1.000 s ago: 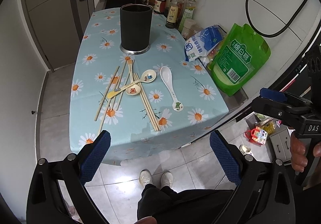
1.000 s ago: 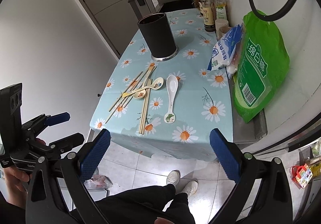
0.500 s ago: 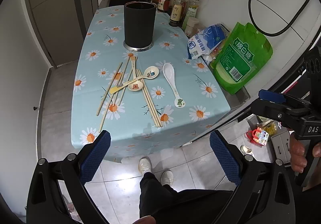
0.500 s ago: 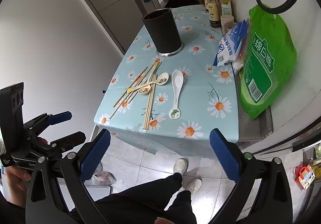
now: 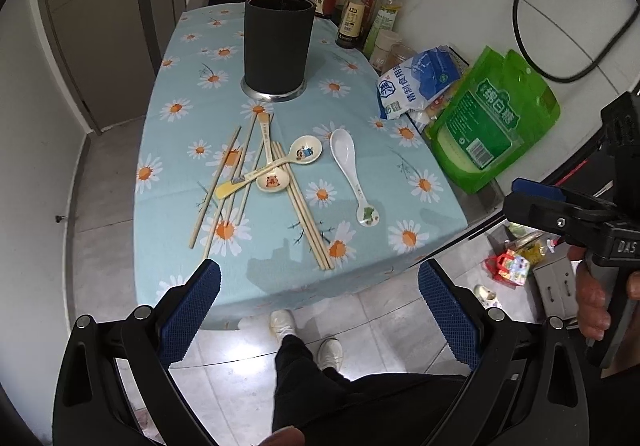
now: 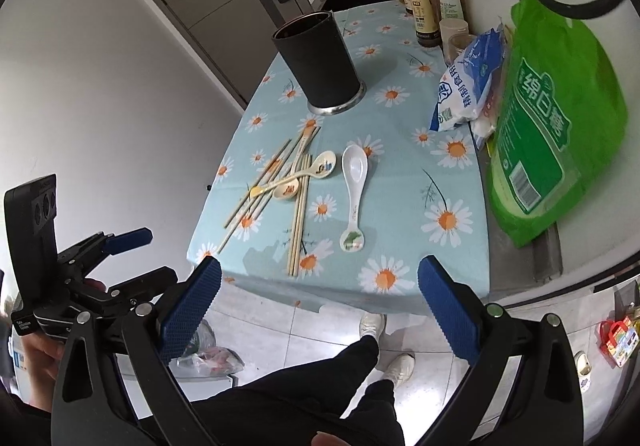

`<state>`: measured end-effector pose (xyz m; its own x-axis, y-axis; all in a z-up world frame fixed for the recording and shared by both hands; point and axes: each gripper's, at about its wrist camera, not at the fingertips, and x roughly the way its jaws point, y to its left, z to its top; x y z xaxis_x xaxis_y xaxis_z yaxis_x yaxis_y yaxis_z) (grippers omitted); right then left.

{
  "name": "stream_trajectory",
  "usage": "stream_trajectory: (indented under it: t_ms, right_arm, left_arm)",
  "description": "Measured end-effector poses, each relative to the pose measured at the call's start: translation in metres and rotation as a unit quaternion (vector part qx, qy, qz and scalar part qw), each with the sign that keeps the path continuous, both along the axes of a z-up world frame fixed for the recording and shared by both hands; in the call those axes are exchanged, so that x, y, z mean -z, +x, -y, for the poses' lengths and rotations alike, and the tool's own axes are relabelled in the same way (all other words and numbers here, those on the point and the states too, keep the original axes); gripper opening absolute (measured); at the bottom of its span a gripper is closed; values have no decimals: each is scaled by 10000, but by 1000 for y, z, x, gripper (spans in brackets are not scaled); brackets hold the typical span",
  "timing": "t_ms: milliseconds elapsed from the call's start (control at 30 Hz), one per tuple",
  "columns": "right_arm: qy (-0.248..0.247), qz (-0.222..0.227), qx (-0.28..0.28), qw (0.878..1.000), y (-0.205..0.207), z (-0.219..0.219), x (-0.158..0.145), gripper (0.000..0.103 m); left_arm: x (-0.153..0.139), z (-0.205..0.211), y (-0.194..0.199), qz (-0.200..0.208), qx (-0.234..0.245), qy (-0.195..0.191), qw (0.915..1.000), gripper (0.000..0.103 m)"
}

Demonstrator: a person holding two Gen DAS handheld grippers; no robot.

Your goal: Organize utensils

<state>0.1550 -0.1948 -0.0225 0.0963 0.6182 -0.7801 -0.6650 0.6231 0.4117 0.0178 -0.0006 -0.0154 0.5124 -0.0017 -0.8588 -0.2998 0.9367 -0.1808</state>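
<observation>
The daisy-cloth surface carries everything. At its far end stands the black holder; its inside is not visible. Nothing looks sorted yet: chopsticks, two patterned spoons and the white spoon lie loose nearer. The left claw and right claw are spread, empty, off the near edge.

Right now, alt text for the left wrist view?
Open left hand-held gripper hovers off the near edge of a daisy-print table holding scattered chopsticks, three spoons and a black utensil holder.
</observation>
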Motion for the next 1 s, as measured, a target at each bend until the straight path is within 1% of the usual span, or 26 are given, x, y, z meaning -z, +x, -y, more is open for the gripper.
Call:
stream_trajectory:
  t_ms: [67, 200, 300, 333, 400, 500, 533, 600, 667, 733, 833, 933, 1000]
  right_arm:
    - [-33, -8, 52, 10000, 8, -6, 4, 91]
    - [-123, -189, 105, 9997, 27, -24, 19, 85]
    - [-298, -318, 134, 9990, 46, -39, 39, 83]
    - [-376, -365, 170, 9985, 55, -45, 49, 81]
    - [-519, -443, 188, 9975, 69, -54, 64, 74]
    - [-645, -714, 122, 9953, 91, -70, 89, 71]
    - [-736, -828, 97, 9938, 98, -77, 98, 67]
    - [-762, -1053, -4, 9915, 110, -89, 111, 60]
    - [-770, -1209, -119, 9896, 120, -100, 119, 58]
    - [-809, -1255, -174, 9886, 129, -110, 125, 56]
    - [-1011, -1222, -310, 9868, 139, -125, 134, 44]
    - [-1203, -1181, -471, 9846, 145, -137, 142, 37]
    - [-1236, -1218, -596, 9830, 147, -141, 146, 32]
  left_arm:
    - [2, -9, 4, 11, -9, -9, 10000, 96]
    - [10, -35, 13, 44, -56, -160, 9998, 96]
    - [18, -54, 19, 43, -103, -246, 9996, 96]
    - [21, -60, 20, 37, -127, -282, 9995, 96]
    - [27, -72, 21, -2, -168, -328, 9993, 96]
    - [34, -87, 17, -25, -202, -413, 9989, 96]
    - [37, -92, 16, -50, -229, -433, 9988, 96]
    - [44, -99, 12, -80, -261, -486, 9984, 96]
    - [53, -108, 9, -130, -326, -547, 9979, 96]
    - [60, -116, 6, -119, -406, -650, 9970, 96]
    - [69, -126, 6, -114, -478, -739, 9961, 96]
    - [74, -132, 9, -130, -448, -726, 9963, 96]
    - [77, -136, 12, -169, -440, -703, 9964, 96]
